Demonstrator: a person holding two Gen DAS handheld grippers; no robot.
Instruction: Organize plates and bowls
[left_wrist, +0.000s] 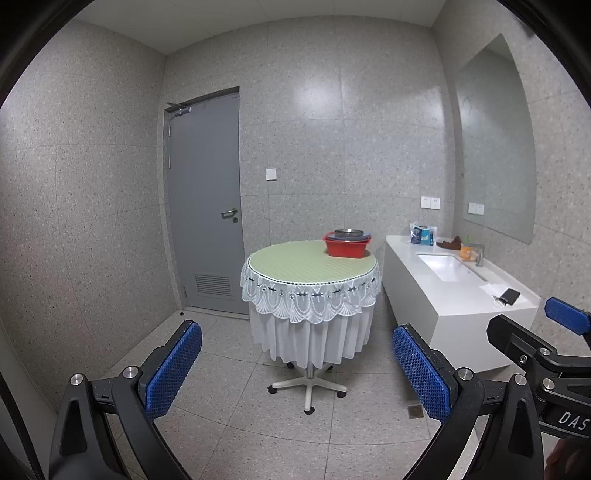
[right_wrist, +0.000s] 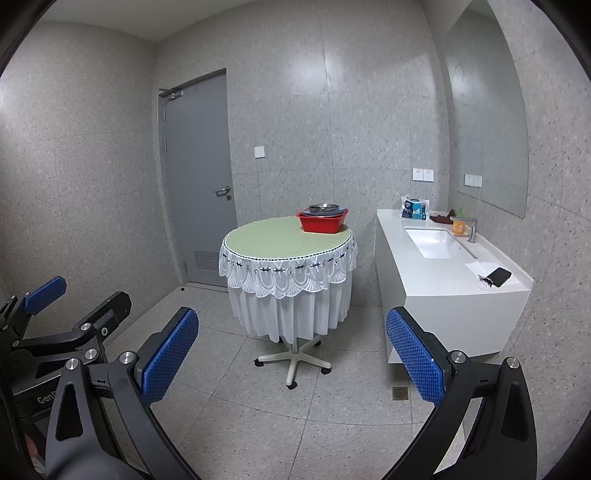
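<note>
A red plastic basin (left_wrist: 347, 246) (right_wrist: 323, 221) stands at the far right of a round table (left_wrist: 295, 264) (right_wrist: 273, 238) with a green top and white lace cloth. A metal bowl (left_wrist: 349, 233) (right_wrist: 324, 208) and bluish plates lie stacked inside the basin. My left gripper (left_wrist: 297, 345) is open and empty, well short of the table. My right gripper (right_wrist: 291, 332) is open and empty too, at about the same distance. Each gripper shows at the edge of the other's view.
A white counter (left_wrist: 454, 291) (right_wrist: 443, 273) with a sink (left_wrist: 448, 266) (right_wrist: 437, 243) runs along the right wall, holding a phone (right_wrist: 498, 276), a tissue pack (right_wrist: 414, 209) and an orange cup (right_wrist: 459, 226). A grey door (left_wrist: 207, 199) is behind. A floor drain (right_wrist: 400, 393) lies at my right.
</note>
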